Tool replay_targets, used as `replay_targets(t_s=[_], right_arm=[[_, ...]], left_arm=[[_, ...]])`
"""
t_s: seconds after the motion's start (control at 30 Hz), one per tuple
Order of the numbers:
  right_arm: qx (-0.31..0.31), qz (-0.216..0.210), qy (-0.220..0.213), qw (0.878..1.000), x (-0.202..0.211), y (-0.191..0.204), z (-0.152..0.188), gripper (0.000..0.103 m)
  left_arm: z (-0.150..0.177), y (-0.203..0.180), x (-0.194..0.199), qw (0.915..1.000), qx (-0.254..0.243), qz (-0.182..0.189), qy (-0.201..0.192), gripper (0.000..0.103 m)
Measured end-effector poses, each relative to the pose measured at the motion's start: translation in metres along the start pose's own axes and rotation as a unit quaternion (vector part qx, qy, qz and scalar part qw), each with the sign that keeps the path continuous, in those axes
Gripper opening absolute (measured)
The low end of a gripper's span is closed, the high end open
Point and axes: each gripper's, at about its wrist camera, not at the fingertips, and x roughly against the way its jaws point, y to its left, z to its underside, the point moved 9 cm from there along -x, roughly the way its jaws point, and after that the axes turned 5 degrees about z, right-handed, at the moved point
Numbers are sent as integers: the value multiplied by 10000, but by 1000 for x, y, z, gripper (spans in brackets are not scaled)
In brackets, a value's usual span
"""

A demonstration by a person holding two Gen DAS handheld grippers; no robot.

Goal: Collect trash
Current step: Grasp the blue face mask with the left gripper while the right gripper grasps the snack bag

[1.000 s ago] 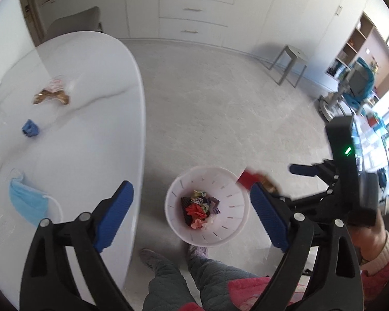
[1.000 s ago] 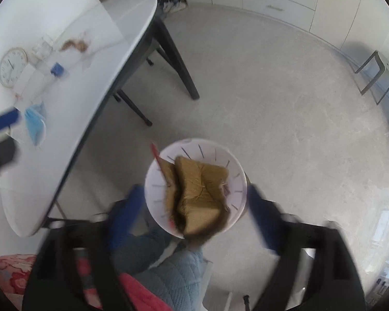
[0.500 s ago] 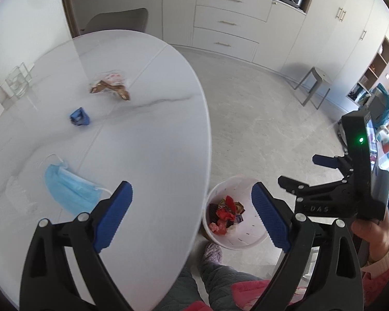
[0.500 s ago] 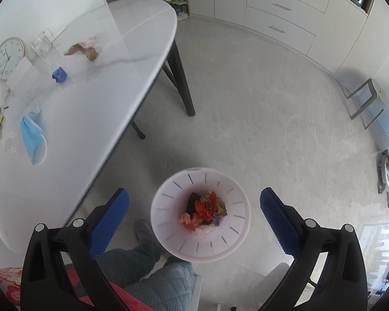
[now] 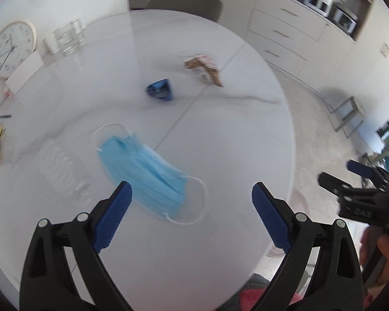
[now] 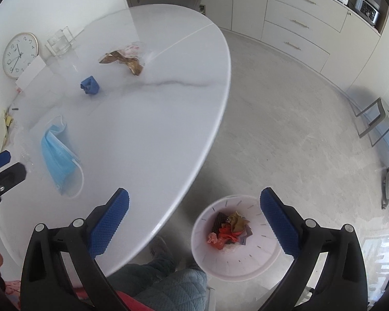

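My left gripper [image 5: 192,199] stands wide open over the white oval table [image 5: 220,134], nothing between its blue pads [image 5: 111,220] and nothing touching them. Low in the centre of the left wrist view, the light blue face mask [image 5: 142,173] lies flat on the tabletop, its lower end reaching in between the two fingers, nearer the left-hand pad; I cannot tell whether that pad brushes it. Further up the frame sits a small crumpled dark blue wrapper [image 5: 159,90], and beyond it, toward upper centre, a brown and clear snack wrapper [image 5: 202,68]. These two are well apart from the mask.

My right gripper [image 6: 194,212] is equally wide open and empty. In its view it hangs off the table's edge, above the floor, with the white trash bin [image 6: 202,248] in the lower centre of the frame, close beside the right-hand pad [image 6: 277,223]. The bin holds a heap of crumpled wrappers [image 6: 229,226], red, brown and dark. In this view the mask [image 6: 58,153] lies at the left, the blue wrapper [image 6: 90,85] and the snack wrapper [image 6: 123,58] higher up.

A round wall clock [image 6: 19,54] leans at the upper left, with a clear glass [image 6: 59,42] near it.
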Motion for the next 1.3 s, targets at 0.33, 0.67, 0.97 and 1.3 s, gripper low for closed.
replay_targets(t_s=[0.33, 0.67, 0.97, 1.3], right_arm=[[551, -78, -214, 9982, -8, 48, -63, 100], [1519, -675, -165, 9860, -55, 79, -147, 100], [3370, -1385, -88, 9312, -99, 116, -206, 100], [5523, -1769, 243, 8143, -131, 177, -210, 100]], left_arm=[[-3, 56, -68, 9898, 1297, -209, 557, 89], [-11, 68, -106, 9729, 2082, -430, 913, 55], [-15, 65, -113, 9715, 2005, -611, 1106, 13], [-43, 63, -75, 9712, 2165, -624, 775, 13]])
